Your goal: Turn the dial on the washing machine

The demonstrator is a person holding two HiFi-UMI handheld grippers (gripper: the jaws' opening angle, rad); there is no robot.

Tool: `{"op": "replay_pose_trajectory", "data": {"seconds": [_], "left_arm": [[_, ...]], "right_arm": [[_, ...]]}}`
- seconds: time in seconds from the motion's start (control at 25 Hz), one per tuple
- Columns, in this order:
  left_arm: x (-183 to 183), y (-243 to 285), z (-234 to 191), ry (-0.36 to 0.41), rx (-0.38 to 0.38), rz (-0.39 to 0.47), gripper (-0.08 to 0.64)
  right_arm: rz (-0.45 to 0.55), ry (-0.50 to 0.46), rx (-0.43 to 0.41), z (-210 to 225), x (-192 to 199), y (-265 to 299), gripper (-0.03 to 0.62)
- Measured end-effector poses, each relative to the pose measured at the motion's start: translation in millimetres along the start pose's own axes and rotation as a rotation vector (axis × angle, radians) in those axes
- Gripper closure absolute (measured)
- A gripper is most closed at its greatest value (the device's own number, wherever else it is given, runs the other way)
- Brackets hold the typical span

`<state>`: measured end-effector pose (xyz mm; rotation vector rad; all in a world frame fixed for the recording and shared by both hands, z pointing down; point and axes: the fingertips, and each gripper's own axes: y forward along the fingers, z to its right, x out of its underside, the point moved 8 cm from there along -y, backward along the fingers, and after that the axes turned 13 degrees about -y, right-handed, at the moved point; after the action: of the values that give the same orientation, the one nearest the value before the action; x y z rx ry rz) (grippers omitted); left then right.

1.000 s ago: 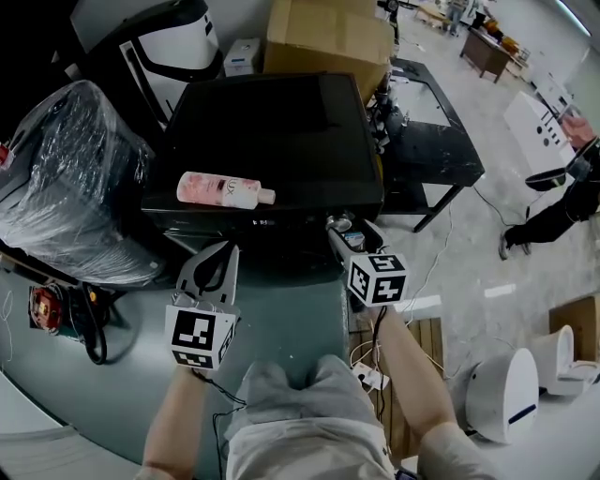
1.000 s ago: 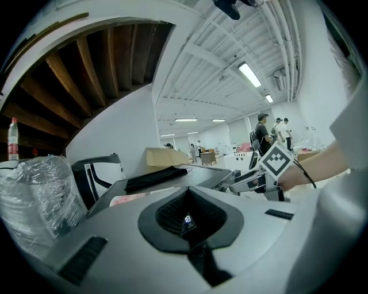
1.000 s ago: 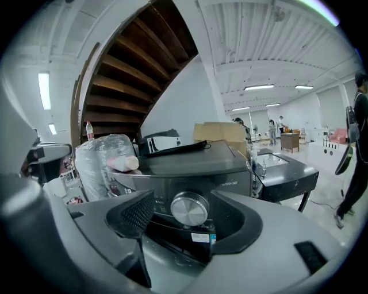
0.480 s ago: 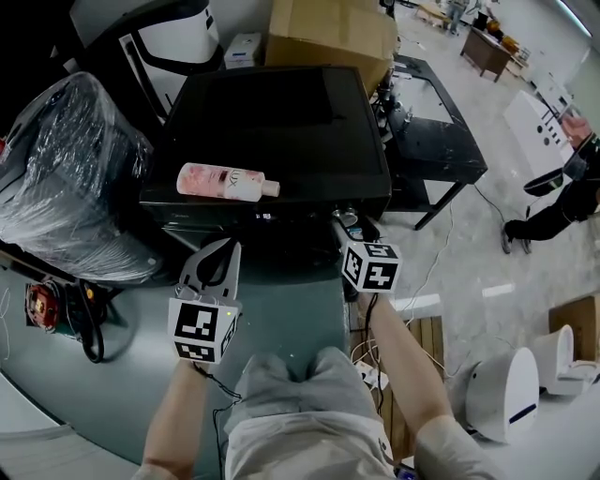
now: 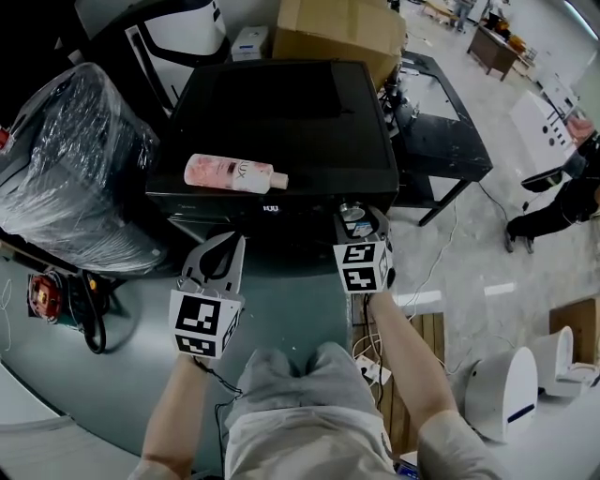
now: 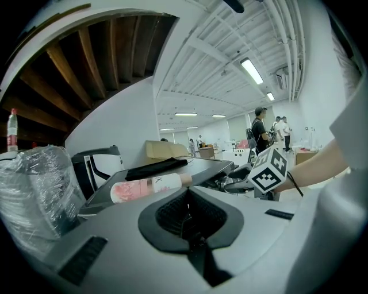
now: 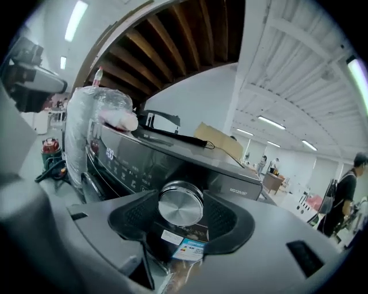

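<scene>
Since the right fingers (image 7: pixel 135 215) have just been closed onto the dial (image 7: pixel 180 204) at the washer's (image 5: pixel 281 112) front right corner, with the left fingers (image 6: pixel 169 215) shut and empty nearer its front middle, slipping round the smooth rim could be caused by too weak or off-centre a grip.

Grey-green floor (image 5: pixel 281 300), black side table (image 5: pixel 441 141) — cardboard box (image 5: pixel 337 28) behind.

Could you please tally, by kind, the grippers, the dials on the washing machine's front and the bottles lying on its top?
Grippers: 2, the left gripper and the right gripper, whose jaws have just been closing round the dial
Dials: 1
Bottles: 1, the pink bottle
Total: 4
</scene>
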<state>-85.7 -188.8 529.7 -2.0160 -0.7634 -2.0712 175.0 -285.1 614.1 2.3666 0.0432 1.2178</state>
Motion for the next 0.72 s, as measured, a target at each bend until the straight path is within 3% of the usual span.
{"op": "replay_pose_trajectory", "data": {"seconds": [0.12,0.28,0.44,0.6,0.72], "left_arm": [[0,-4,-1,0.0,-0.004,-0.007,0.541],[-4,-8,-3,-0.007,-0.022,-0.029,0.541],[-14,-19,-5,-0.016,-0.019,-0.049,0.541],[-24,-26,-7,-0.032,-0.015,-0.046,0.541],[-29,-32,-7,-0.041,-0.014,-0.053,0.54]], "right_arm": [[-0.016,-0.099,0.019,-5,-1,0,0.328],[-0.081,-0.324,0.033,-12,-4,4,0.332],[-0.126,-0.489,0.038,-15,-5,3,0.387],[-0.128,-0.565,0.038,-16,-5,4,0.385],[-0.12,-0.53,0.023,-15,-10,-6,0.366]]}}
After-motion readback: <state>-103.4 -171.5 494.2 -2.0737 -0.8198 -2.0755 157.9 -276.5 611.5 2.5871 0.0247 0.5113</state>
